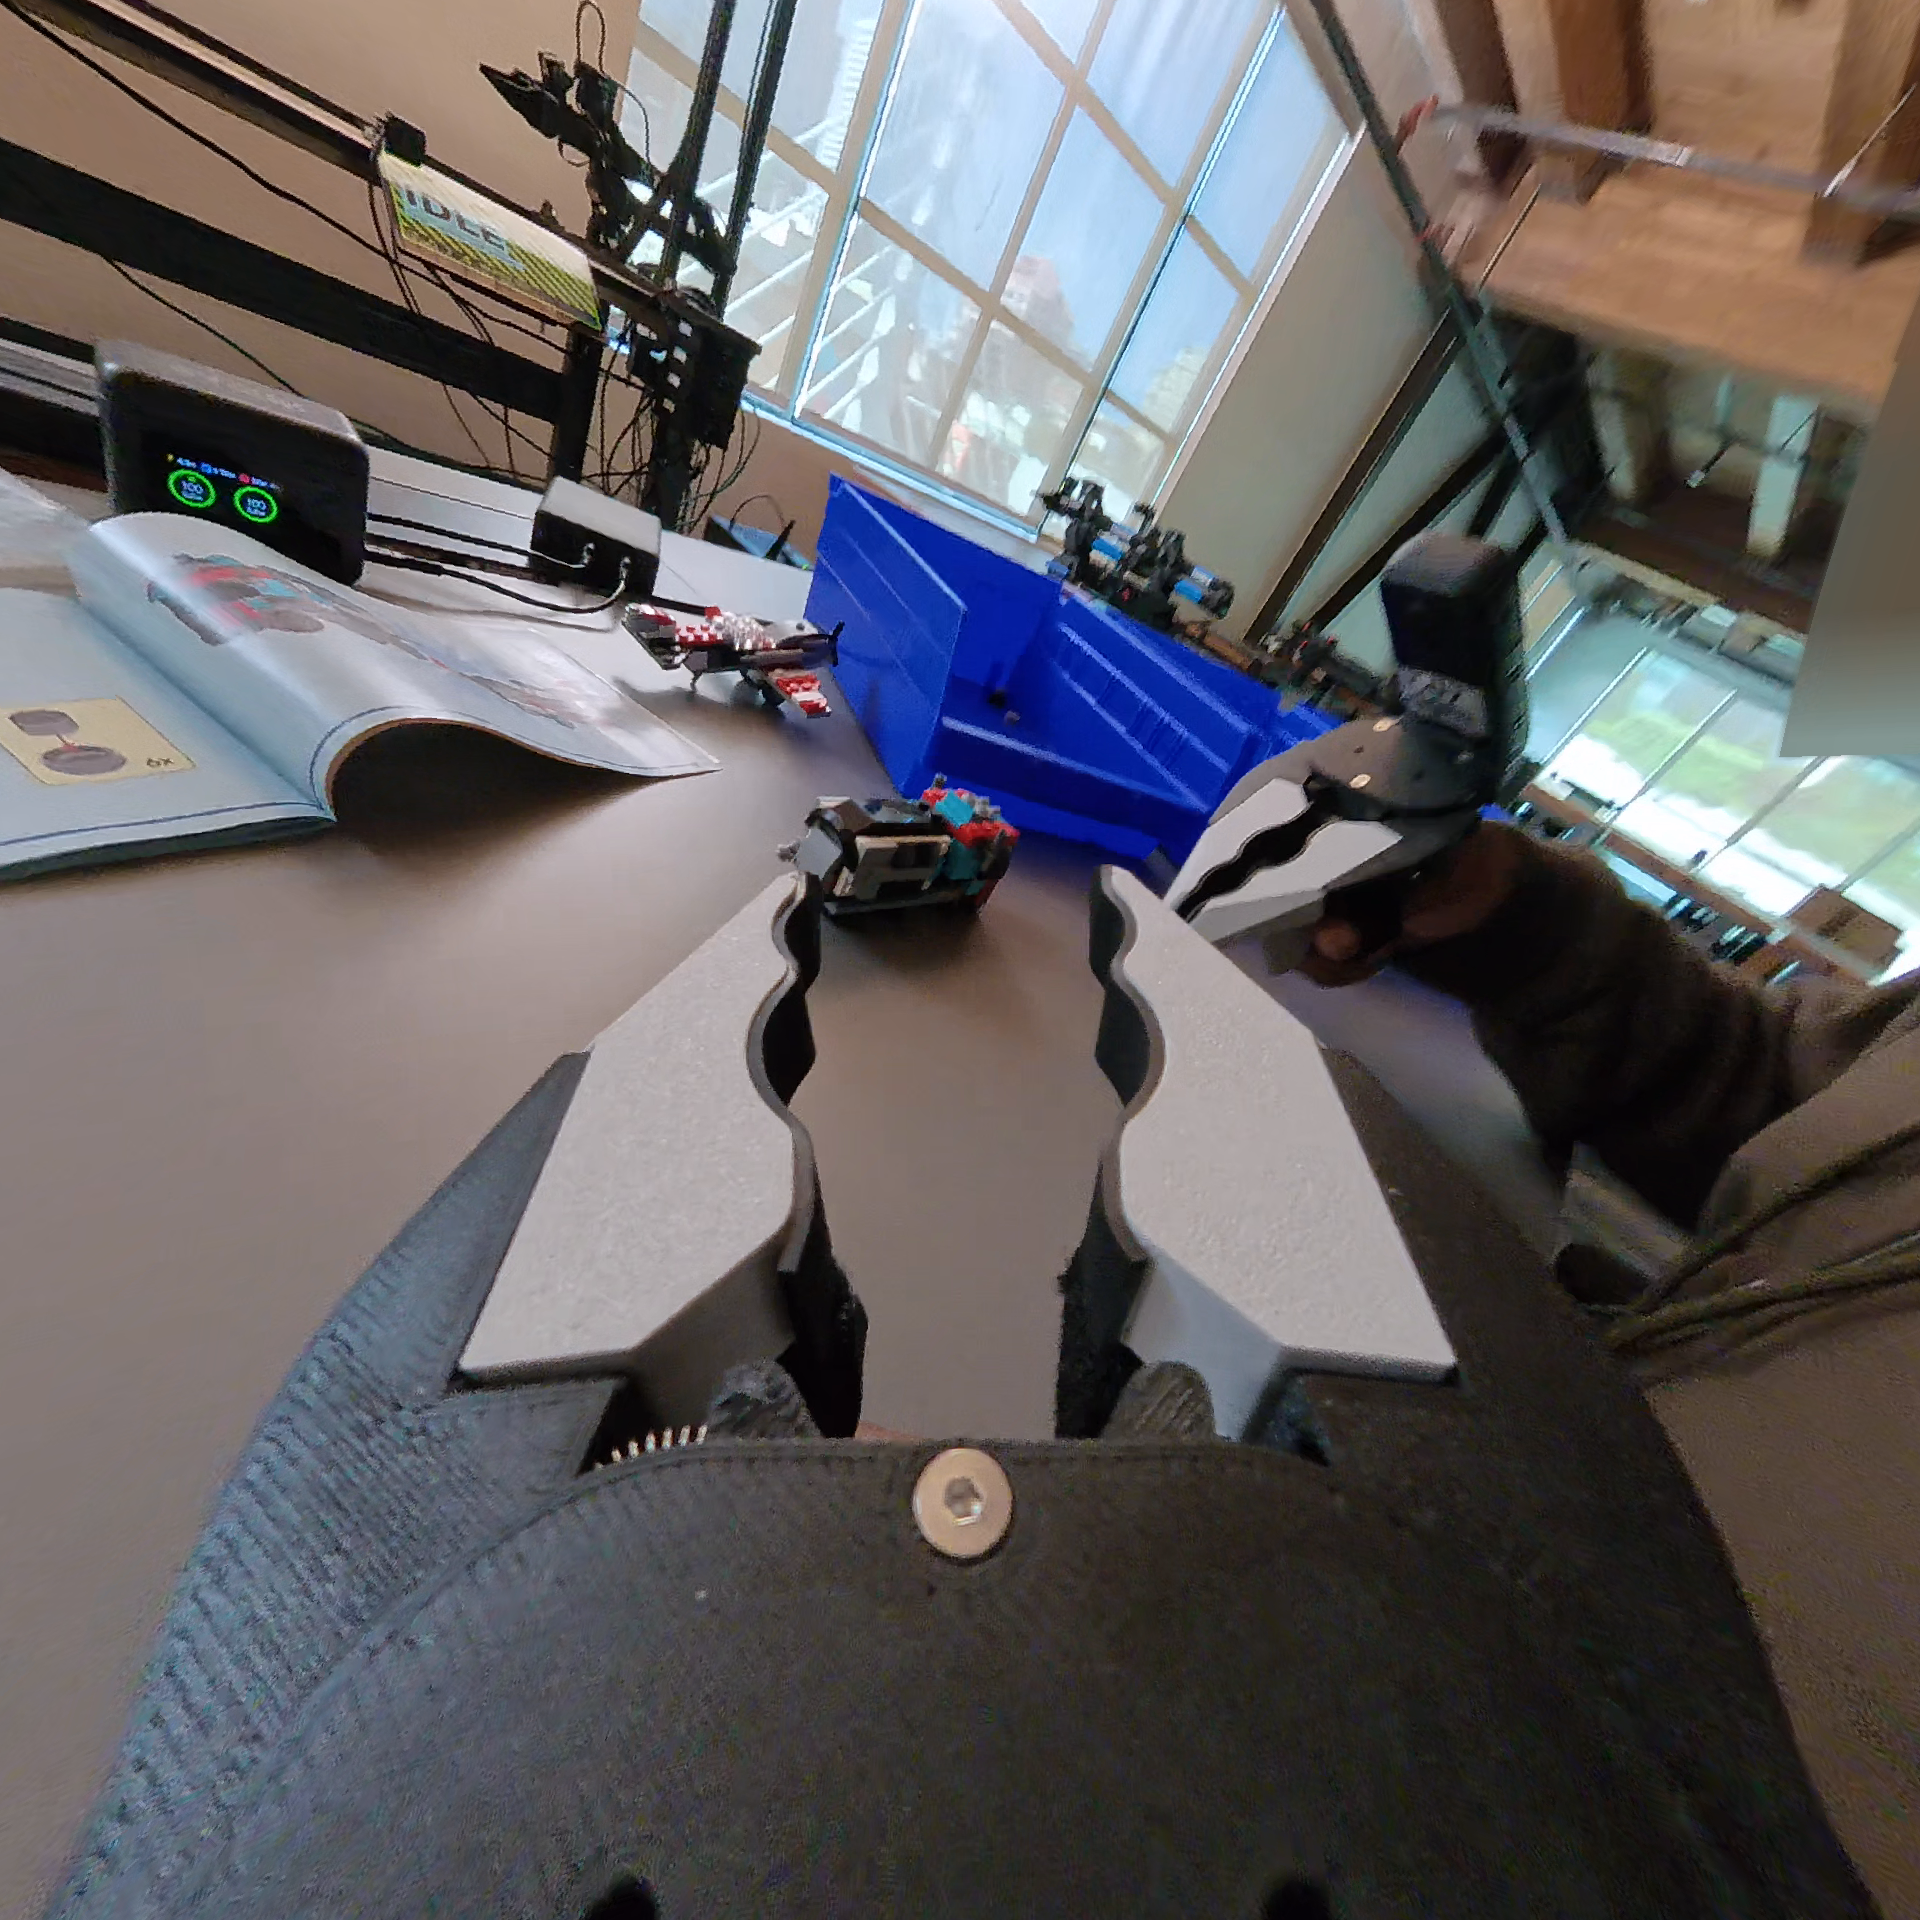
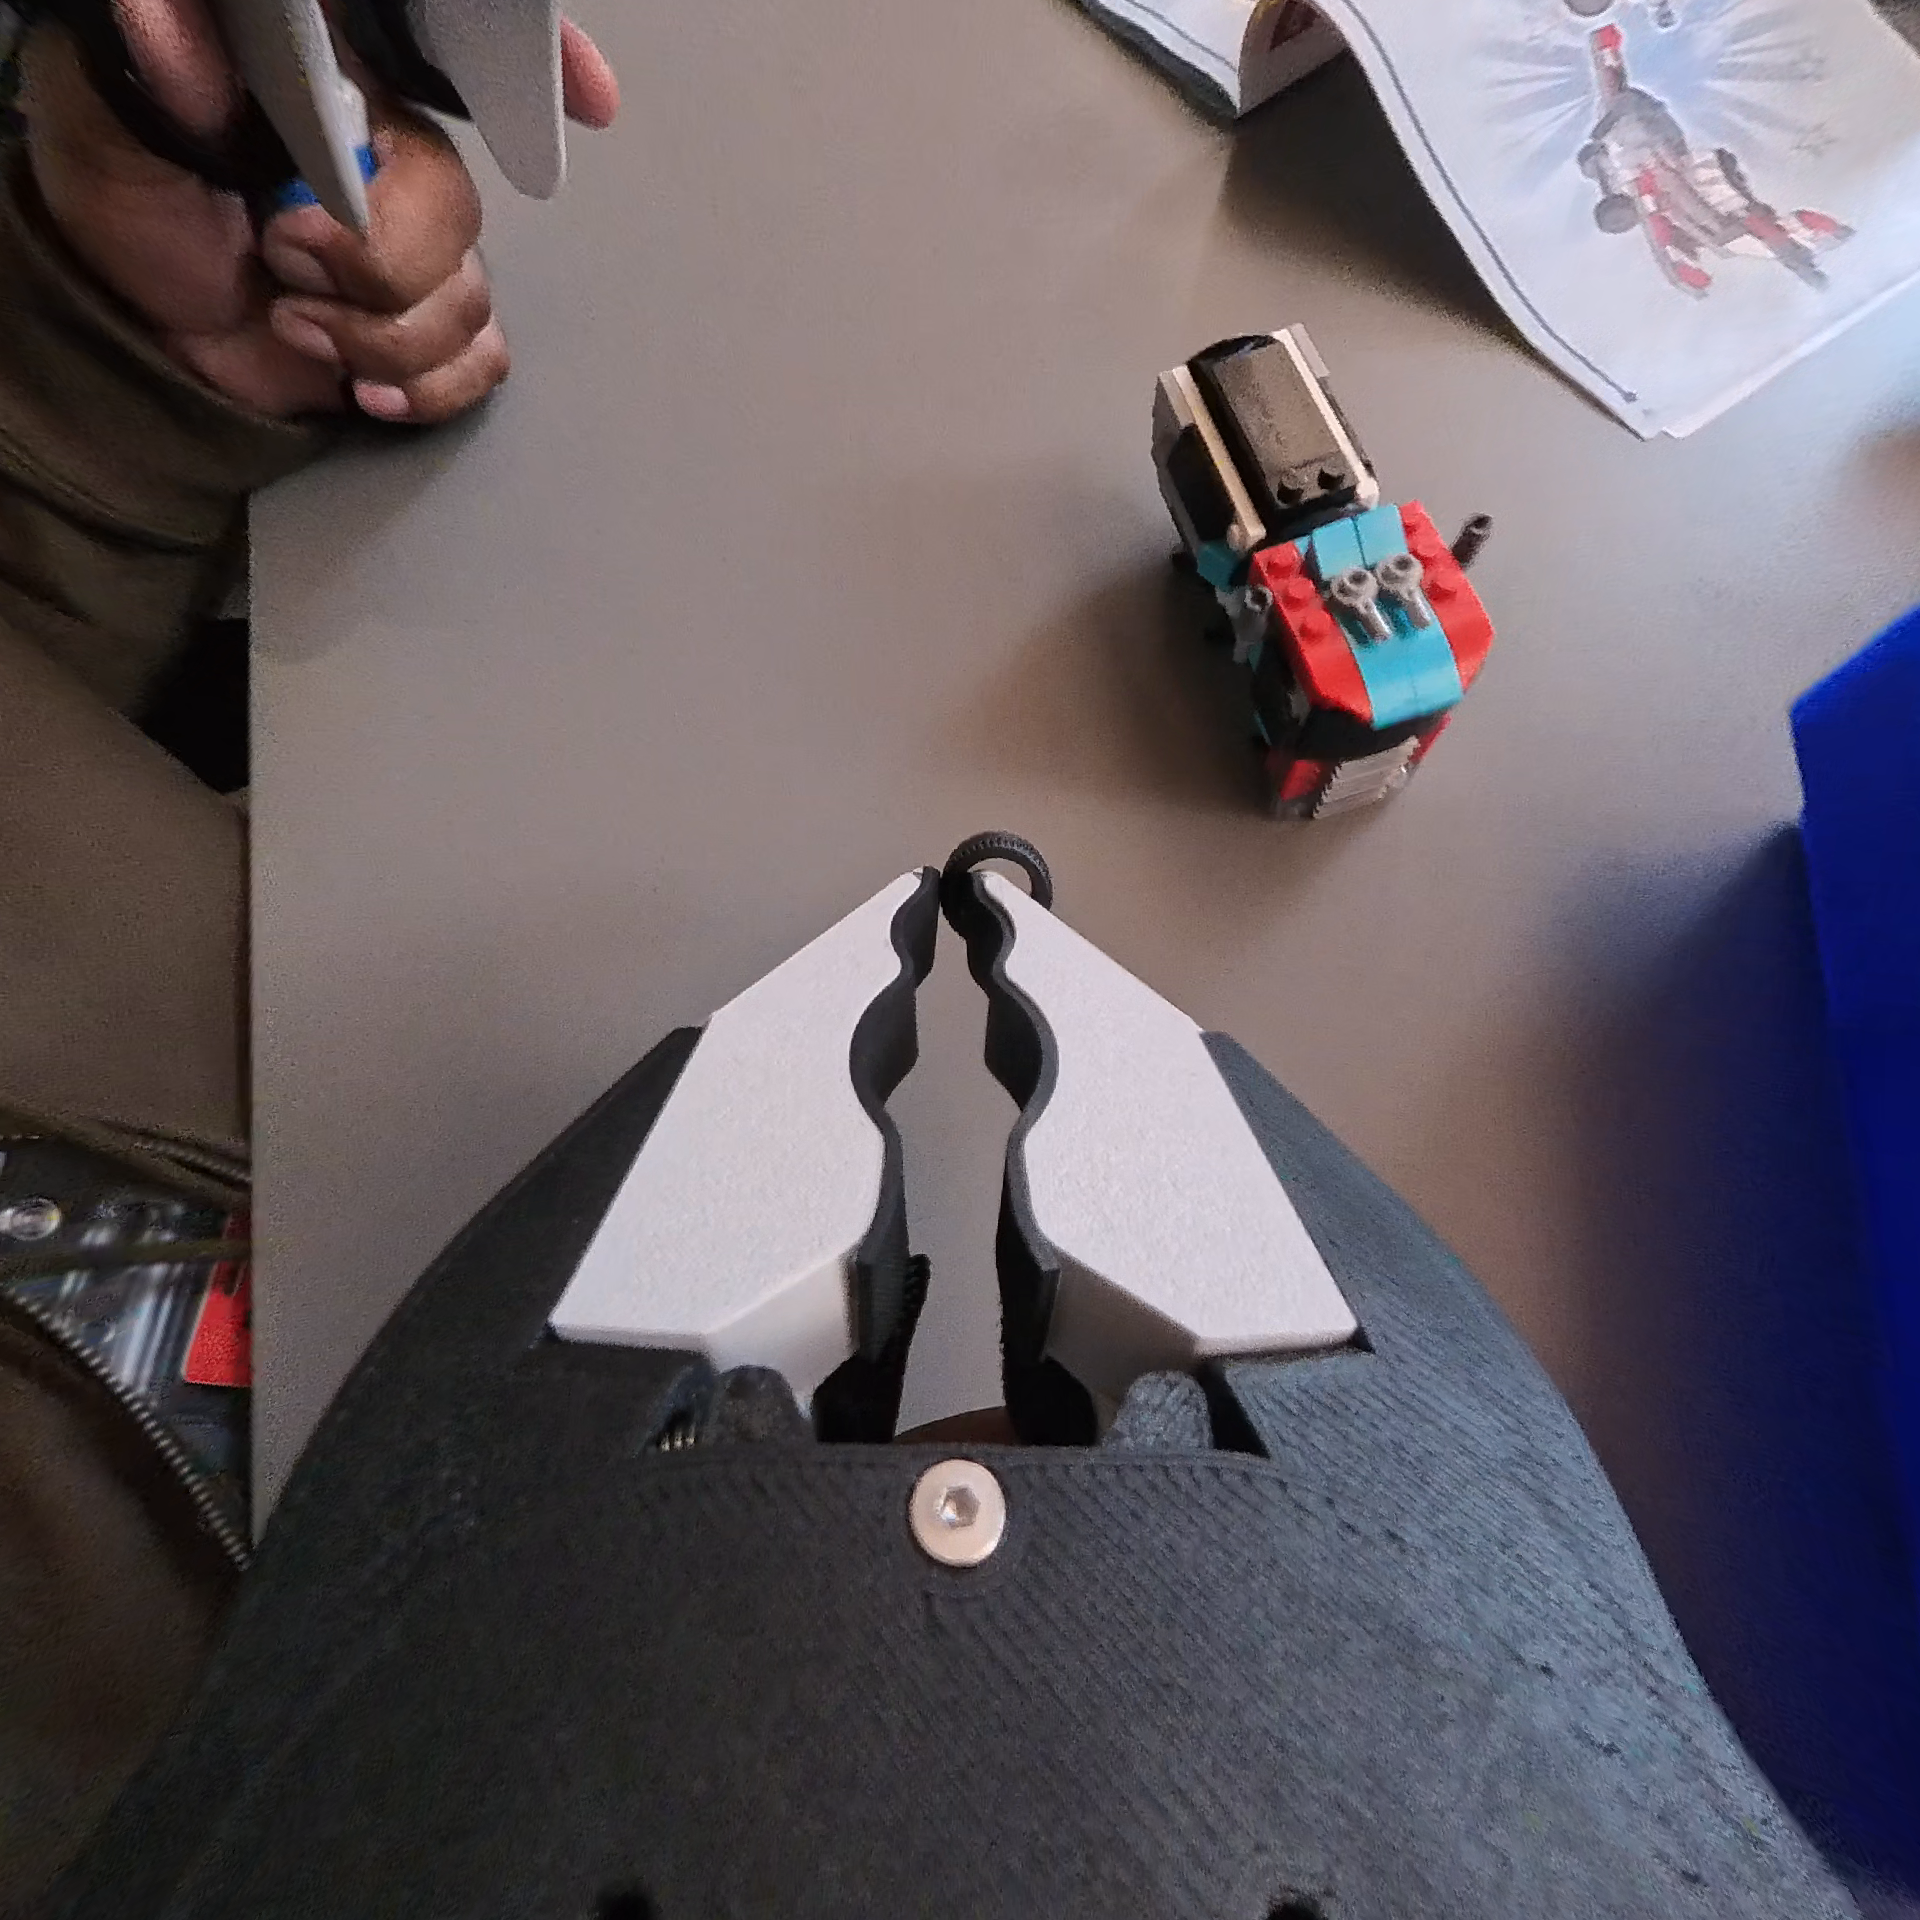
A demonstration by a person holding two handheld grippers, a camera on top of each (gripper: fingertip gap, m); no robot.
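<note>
My left gripper point(image 1: 951, 899) is open with nothing between its fingers, just short of a small brick-built vehicle point(image 1: 909, 857) in red, teal, grey and black that stands on the grey table point(image 1: 312, 1039). The vehicle also shows in the right wrist view point(image 2: 1320, 582). My right gripper point(image 2: 951, 883) is shut on a small black rubber tyre point(image 2: 1003, 857), pinched at its fingertips above the table, to the near left of the vehicle. The right gripper shows in the left wrist view point(image 1: 1205, 888), closed, beside my left one. The left gripper's fingers point(image 2: 520, 114) show at the top left of the right wrist view.
A blue plastic bin point(image 1: 1039, 675) stands behind the vehicle and at the right edge point(image 2: 1860, 883). An open instruction booklet point(image 1: 260, 686) lies at the left. A second brick model point(image 1: 743, 649) sits near the bin. A black device with a lit screen point(image 1: 234, 457) stands at the back. The tips of one gripper are about 20 centimetres away from the tips of the other.
</note>
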